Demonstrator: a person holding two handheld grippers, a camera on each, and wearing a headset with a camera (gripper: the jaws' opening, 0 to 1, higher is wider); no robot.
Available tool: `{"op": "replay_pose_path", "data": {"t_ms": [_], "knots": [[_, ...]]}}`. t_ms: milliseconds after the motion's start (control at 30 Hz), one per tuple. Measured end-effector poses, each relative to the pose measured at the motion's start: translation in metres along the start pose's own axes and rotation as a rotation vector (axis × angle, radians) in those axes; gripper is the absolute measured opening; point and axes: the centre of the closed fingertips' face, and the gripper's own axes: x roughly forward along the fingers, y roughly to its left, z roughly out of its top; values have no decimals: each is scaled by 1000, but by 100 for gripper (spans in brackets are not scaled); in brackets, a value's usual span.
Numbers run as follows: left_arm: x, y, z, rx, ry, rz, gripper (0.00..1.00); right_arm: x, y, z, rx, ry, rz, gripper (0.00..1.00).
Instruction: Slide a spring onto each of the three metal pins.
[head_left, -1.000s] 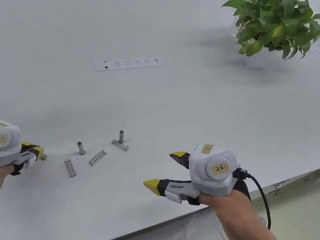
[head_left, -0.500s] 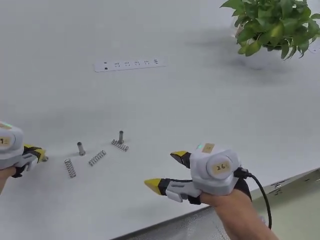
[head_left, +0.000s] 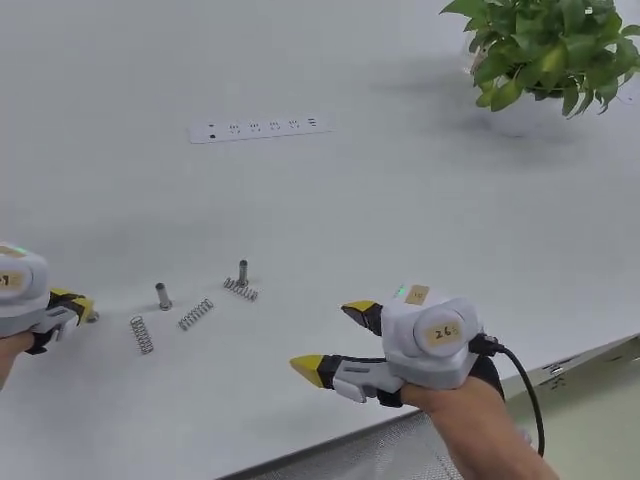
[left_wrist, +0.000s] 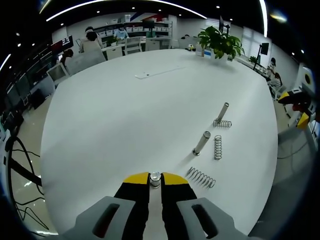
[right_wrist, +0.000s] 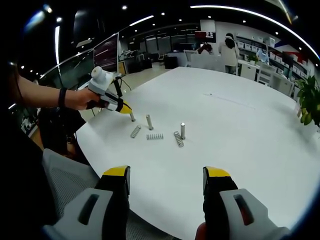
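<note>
Metal springs (head_left: 195, 314), three; pins (head_left: 242, 272), three, one pin (left_wrist: 155, 175) in left claw (left_wrist: 155, 178).

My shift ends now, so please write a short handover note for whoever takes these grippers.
The left gripper is shut on the near pin, upright on the table.
The right gripper is open and holds nothing, over the table near its front edge.
The middle pin and the far pin stand upright, both bare.
All springs lie flat: the first spring, the second spring, and the third spring at the far pin's base.
Done: nothing yet.
Left: one spring onto each pin.
</note>
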Motion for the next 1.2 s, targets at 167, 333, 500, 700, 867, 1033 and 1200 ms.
{"op": "replay_pose_path", "data": {"t_ms": [167, 333, 500, 700, 867, 1033, 1200], "knots": [[-1, -3, -3, -35, 3, -7, 13, 0, -2, 2, 8, -8, -6, 57], [-9, -7, -14, -71, 17, 11, 16, 0, -5, 1, 26, -22, -11, 58], [-18, -12, -22, -121, 11, 17, 19, 2, -3, -3, 30, -16, 0, 58], [-28, -16, -33, -151, 14, 26, 23, 4, -1, -2, 28, -19, 13, 57], [-38, -24, -40, -140, 17, 31, 24, 6, -3, -2, 21, -16, 23, 57], [-48, -28, -46, -175, 5, 44, 25, 7, -3, -3, 13, -9, 33, 57], [-57, -34, -51, -196, -8, 53, 27, 7, -3, -4, 4, -4, 42, 58]]}}
